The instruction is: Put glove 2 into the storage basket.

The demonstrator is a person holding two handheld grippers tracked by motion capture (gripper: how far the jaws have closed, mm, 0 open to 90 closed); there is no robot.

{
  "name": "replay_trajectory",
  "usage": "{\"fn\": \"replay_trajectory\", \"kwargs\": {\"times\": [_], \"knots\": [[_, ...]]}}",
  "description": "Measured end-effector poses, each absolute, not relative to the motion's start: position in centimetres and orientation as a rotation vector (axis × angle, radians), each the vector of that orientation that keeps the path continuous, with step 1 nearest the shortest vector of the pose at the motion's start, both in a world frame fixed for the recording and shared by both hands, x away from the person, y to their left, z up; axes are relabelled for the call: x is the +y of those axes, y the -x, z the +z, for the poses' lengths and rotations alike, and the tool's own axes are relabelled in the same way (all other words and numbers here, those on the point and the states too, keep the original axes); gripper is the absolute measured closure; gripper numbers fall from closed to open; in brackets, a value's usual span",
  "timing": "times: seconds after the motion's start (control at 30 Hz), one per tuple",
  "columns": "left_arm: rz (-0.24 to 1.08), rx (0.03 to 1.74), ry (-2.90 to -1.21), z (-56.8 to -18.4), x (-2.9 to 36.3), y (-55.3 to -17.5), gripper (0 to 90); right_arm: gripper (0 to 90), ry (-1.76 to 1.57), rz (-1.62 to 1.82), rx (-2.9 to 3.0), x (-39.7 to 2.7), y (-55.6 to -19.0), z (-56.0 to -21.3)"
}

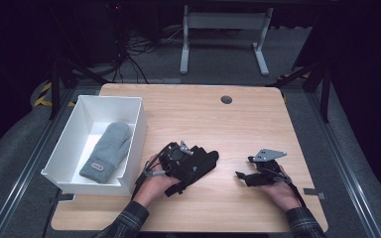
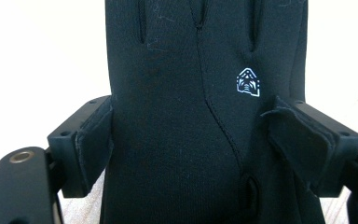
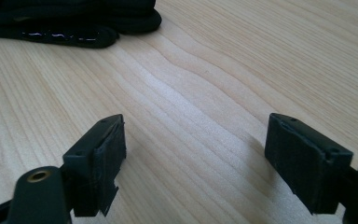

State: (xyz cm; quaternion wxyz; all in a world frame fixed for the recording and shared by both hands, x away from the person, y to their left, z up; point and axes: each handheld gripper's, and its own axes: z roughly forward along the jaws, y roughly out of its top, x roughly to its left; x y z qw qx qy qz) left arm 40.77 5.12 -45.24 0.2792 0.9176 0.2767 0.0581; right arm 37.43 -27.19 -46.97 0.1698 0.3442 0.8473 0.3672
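Black glove [image 2: 186, 140] lies flat on the worktop [image 1: 238, 124], straddled by the left claw [image 2: 205, 140], jaws wide beside its edges. Soft, light, floppy: pinch mid-palm. Right claw [image 3: 214, 158] gapes empty.

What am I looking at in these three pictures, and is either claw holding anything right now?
A person at a wooden table holds a two-jaw claw in each hand. The high view looks down from above; the other two pictures come from cameras riding on each claw. The left claw straddles a black glove lying on the table, jaws wide on either side, so it is not clamped. The right claw is open over bare wood. A grey mitten lies in the white bin at the left.
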Motion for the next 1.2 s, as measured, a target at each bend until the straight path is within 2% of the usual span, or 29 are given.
{"fn": "replay_trajectory", "kwargs": {"times": [0.17, 0.27, 0.43, 0.53, 0.83, 1.2], "knots": [[0.146, 0.727, -2.459, -45.2, 5.3, -40.7, 23.4, 21.1, -0.978, 1.044, 2.408, -27.2, -37.4, -47.0], [0.134, 0.713, -2.462, -45.0, 5.4, -40.6, 32.4, 21.4, -0.975, 1.043, 2.408, -27.1, -37.4, -47.0], [0.079, 0.689, -2.468, -44.8, 5.4, -40.5, 56.1, 21.5, -0.977, 1.042, 2.409, -27.1, -37.4, -47.0], [0.045, 0.707, -2.465, -44.6, 5.4, -40.5, 63.3, 21.6, -0.979, 1.044, 2.409, -27.1, -37.4, -47.0], [-0.051, 0.76, -2.422, -44.0, 5.4, -40.7, 66.8, 21.7, -0.979, 1.044, 2.409, -27.1, -37.4, -47.0], [-0.025, 0.77, -2.355, -40.1, 5.1, -40.0, 66.8, 21.9, -0.978, 1.045, 2.41, -27.0, -37.4, -47.0]]}}
